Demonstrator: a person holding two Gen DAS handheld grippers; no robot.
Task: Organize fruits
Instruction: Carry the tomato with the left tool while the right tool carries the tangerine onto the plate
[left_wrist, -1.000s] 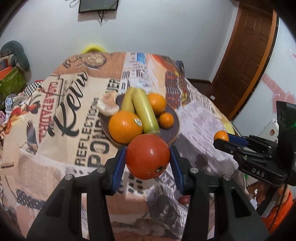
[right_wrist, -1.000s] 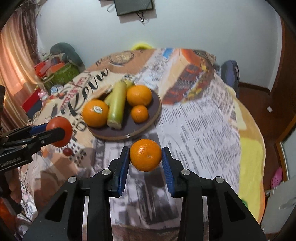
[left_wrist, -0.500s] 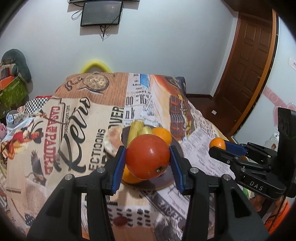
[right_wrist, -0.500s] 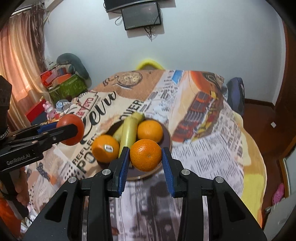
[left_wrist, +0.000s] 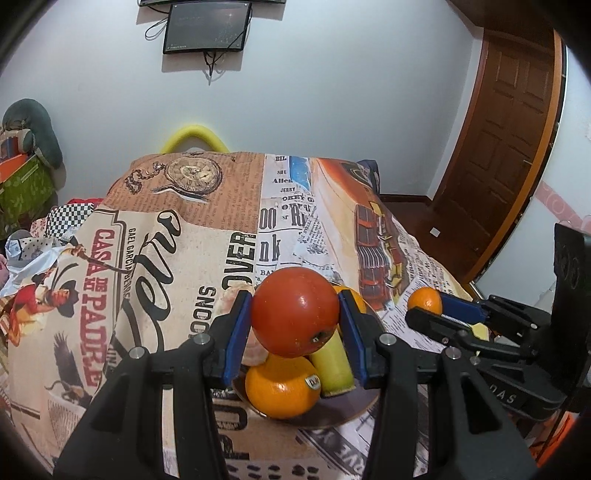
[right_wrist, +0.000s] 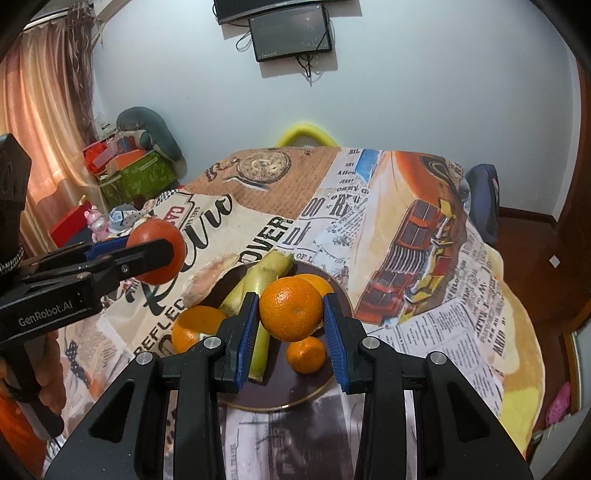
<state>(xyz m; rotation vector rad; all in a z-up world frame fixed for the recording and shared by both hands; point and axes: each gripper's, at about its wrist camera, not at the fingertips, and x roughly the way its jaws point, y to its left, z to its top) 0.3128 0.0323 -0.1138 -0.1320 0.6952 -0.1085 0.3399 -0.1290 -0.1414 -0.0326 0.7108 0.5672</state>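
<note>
Fruit fills both claws: your left claw (left_wrist: 295, 317) clamps the tomato (left_wrist: 295, 310), your right claw (right_wrist: 290, 310) the orange (right_wrist: 290, 308). Release carelessly over the crowded plate (right_wrist: 314, 395) and either may roll off.

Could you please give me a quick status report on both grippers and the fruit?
Left gripper shut on tomato. Right gripper shut on orange. Both above plate; nothing blocking.

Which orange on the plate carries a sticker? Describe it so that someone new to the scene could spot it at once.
Start at the dark round plate on the newspaper-print tablecloth. The orange lies at the plate's near left edge, beside the cut end of the pale green stalk. It is the biggest orange lying there and the only one with a small label.
</note>
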